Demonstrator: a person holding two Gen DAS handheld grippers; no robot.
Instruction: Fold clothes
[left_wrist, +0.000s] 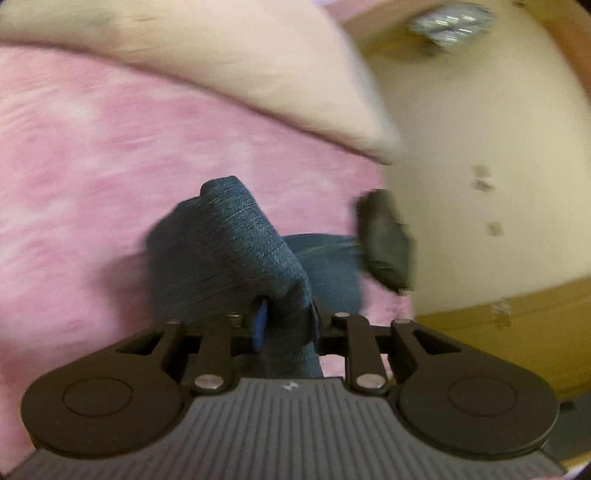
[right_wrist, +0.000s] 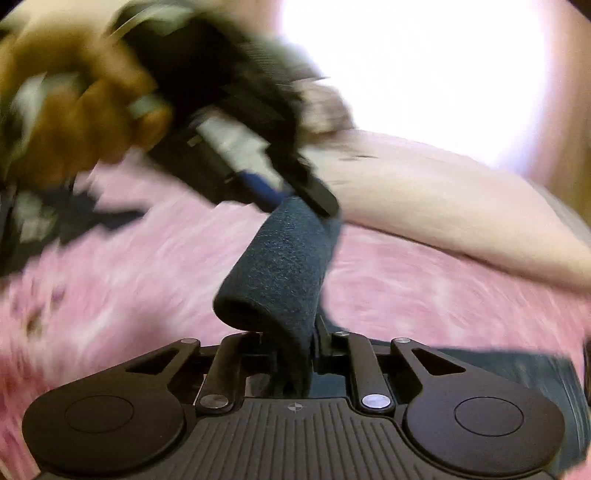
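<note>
OK, left wrist view first. The left gripper (left_wrist: 286, 325) has its jaws pinched in on a bunched fold of dark blue knit garment (left_wrist: 229, 254); the blue pads (left_wrist: 260, 325) are only just visible at the edges of the cloth. The fabric rises straight up from the jaws in a thick hump, and a flatter part of it trails off to the right, low over the pink bedspread (left_wrist: 92, 166). At the far end of that stretch sits a dark blurred object (left_wrist: 388, 243); I can't tell what it is. A cream pillow (left_wrist: 221, 62) lies across the top of the bed. On the right are a pale wall (left_wrist: 480, 147) and a strip of yellow-brown floor (left_wrist: 517, 347). Nothing sits between the gripper and the cloth, though the view is motion-blurred.

Right wrist view. The right gripper (right_wrist: 295, 343) is likewise closed tight on the same blue garment (right_wrist: 280, 269), which stands up from the jaws as a rolled tube of fabric. The tube runs up and away to the other gripper (right_wrist: 295, 192), which grips its far end; a hand (right_wrist: 74, 107) holds that unit in the upper left, heavily blurred. So the cloth is stretched between the two grippers, above the pink bedspread (right_wrist: 147, 266). More blue fabric lies low on the right (right_wrist: 517, 369), by the gripper body. The cream pillow (right_wrist: 443, 203) is behind, beneath a blown-out bright window (right_wrist: 406, 74).
</note>
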